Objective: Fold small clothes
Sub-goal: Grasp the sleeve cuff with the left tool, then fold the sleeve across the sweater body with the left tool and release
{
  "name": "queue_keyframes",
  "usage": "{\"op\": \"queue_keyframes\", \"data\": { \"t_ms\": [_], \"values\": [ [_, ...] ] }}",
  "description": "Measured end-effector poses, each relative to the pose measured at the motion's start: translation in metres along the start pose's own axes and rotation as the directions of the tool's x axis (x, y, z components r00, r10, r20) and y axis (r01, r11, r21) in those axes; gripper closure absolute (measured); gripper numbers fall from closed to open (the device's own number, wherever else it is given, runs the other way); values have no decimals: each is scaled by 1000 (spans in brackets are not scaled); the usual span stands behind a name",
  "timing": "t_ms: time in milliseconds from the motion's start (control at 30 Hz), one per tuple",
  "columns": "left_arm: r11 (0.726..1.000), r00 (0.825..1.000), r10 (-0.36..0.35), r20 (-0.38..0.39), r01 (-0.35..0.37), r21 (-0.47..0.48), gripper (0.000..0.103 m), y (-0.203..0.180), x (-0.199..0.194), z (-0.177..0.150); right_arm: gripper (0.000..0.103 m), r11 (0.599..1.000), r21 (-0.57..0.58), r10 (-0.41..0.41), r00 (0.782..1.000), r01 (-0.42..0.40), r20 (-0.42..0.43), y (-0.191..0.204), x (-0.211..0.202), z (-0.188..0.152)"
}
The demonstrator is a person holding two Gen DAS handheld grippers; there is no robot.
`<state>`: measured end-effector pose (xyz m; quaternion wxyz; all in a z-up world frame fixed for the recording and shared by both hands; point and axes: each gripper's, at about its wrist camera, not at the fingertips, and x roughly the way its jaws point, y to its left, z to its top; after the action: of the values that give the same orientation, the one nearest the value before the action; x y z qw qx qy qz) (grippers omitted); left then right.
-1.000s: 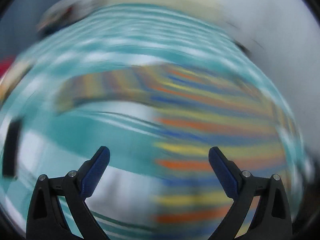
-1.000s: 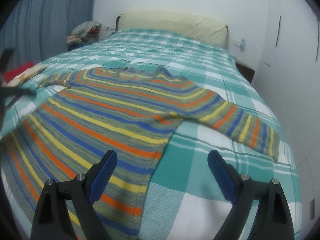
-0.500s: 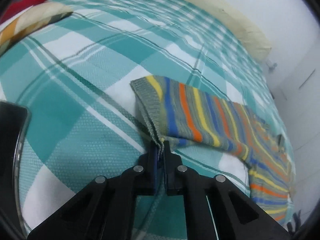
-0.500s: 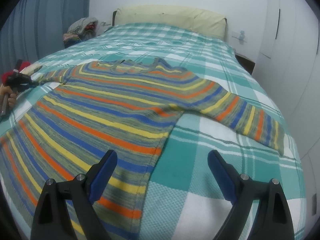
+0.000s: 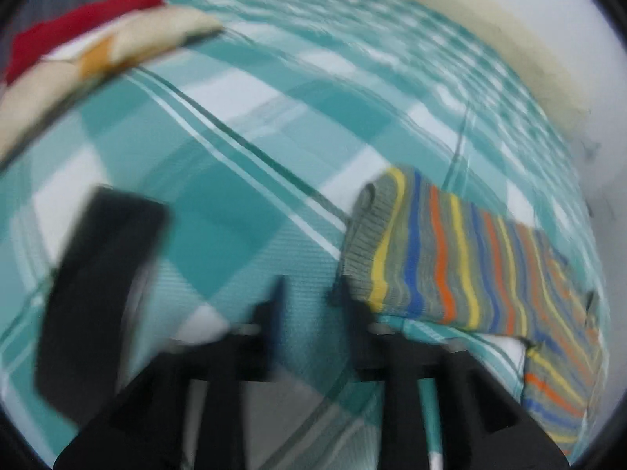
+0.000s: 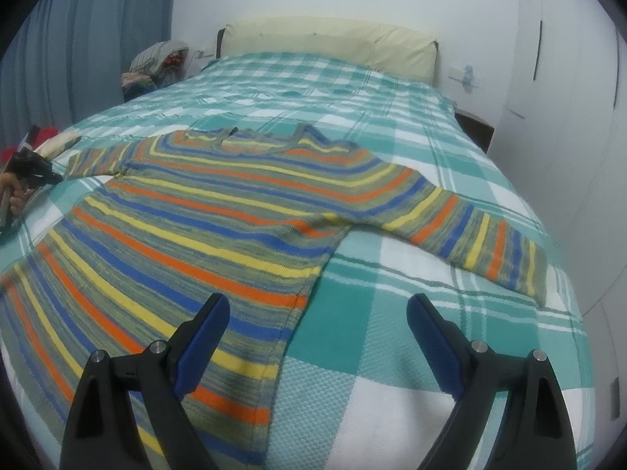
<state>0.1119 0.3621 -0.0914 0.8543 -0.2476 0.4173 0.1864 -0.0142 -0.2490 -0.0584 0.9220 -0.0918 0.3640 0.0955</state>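
A striped sweater (image 6: 203, 227) lies flat on the bed (image 6: 450, 313), its body towards 9 o'clock in the right wrist view and one sleeve (image 6: 482, 243) stretched towards 3 o'clock. The right gripper (image 6: 317, 337) hovers over the sweater's side edge with fingers spread wide, nothing between them. In the blurred left wrist view, the left gripper (image 5: 309, 313) is opening; its fingers are half apart, only the checked cover between them. The other sleeve's cuff (image 5: 376, 243) lies at 1 o'clock, just beside the right finger.

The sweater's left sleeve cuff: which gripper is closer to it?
Left. The left gripper, opening, sits right beside the cuff; the right gripper hovers at the sweater's opposite side.
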Motion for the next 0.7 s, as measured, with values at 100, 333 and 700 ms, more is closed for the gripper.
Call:
{"op": "queue_keyframes", "data": {
  "t_ms": [100,333,700],
  "values": [
    [992,991,-99,93,91,90,29,-20,-28,6,12,1000,2,-5,1000,5,-3,-2,0,-3],
    [993,991,-115,-65,116,12,15,-10,36,61,12,999,50,-10,1000,10,-16,-4,6,-2],
    [990,998,-55,2,55,-132,98,24,61,70,12,998,30,-46,997,48,-62,-1,25,-5]
  ]
}}
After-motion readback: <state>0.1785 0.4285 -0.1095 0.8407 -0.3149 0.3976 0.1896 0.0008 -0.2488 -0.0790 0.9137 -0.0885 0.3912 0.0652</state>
